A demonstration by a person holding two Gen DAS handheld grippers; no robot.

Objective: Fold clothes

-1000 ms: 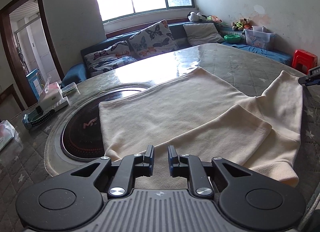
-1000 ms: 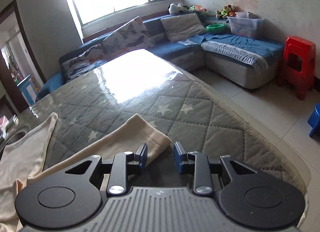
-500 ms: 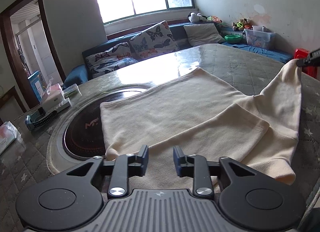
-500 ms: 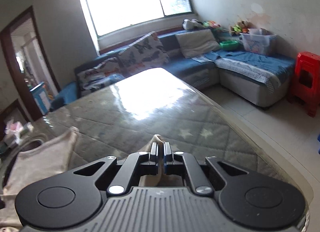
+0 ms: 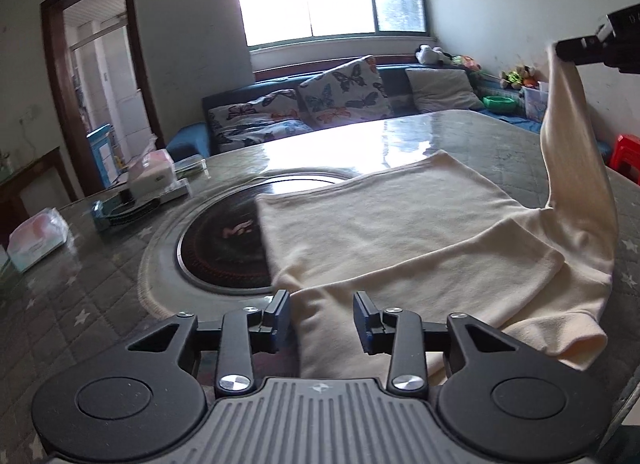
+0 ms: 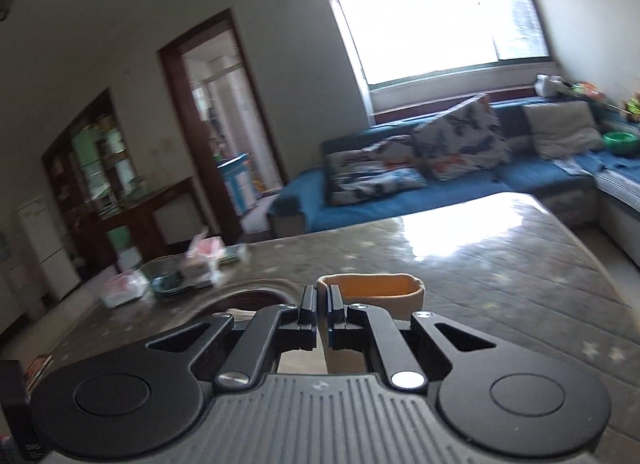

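Left wrist view: the cream shirt (image 5: pixel 384 232) lies spread across the tabletop (image 5: pixel 104 288), body flat and partly over the round cooktop (image 5: pixel 224 248) set in the middle. One sleeve (image 5: pixel 460 264) is already folded across the body. The other sleeve (image 5: pixel 576 152) is up in the air off the right edge, cuff pinched in the right gripper (image 5: pixel 576 50), so its long axis runs up from the shoulder to that cuff. In the right wrist view the right gripper's jaws are together on the cuff (image 6: pixel 372 290). The left gripper (image 5: pixel 322 318) hangs jaws apart over the near hem, gripping nothing. My read: the lifted sleeve has to come leftward over the body, and the right hand is the one placed to do it.
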